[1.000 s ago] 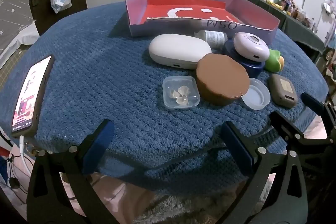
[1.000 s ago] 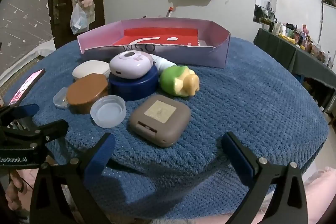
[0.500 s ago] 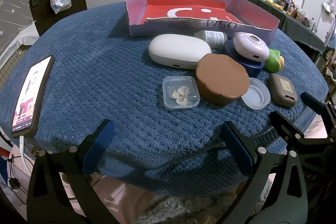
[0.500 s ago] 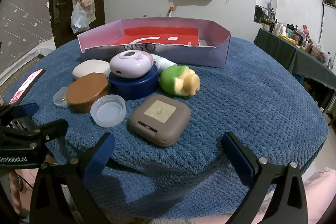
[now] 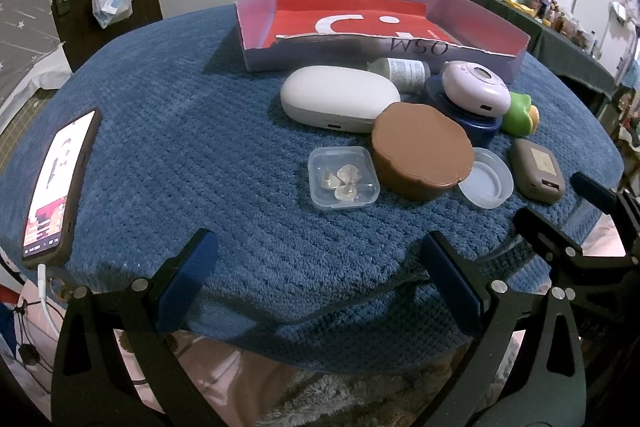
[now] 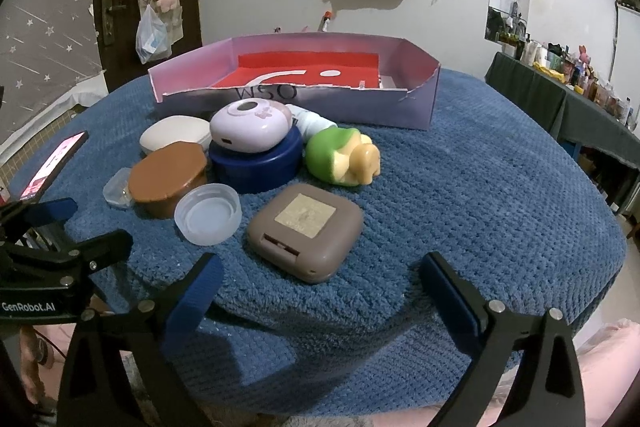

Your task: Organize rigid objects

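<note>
White bottle [image 5: 404,71] lies half hidden behind lilac case [image 5: 475,89].

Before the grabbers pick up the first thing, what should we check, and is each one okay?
1. Left gripper jaws open and holding nothing: ok.
2. Right gripper jaws open and holding nothing: ok.
3. Cardboard box has room inside: ok, only its red bottom shows.
4. Brown square case sits nearest the right gripper with nothing on top: ok.
5. Lilac round gadget is safe from sliding: not ok, it is perched on the dark blue tub.
6. Small clear box lid is closed tight: cannot tell.
</note>
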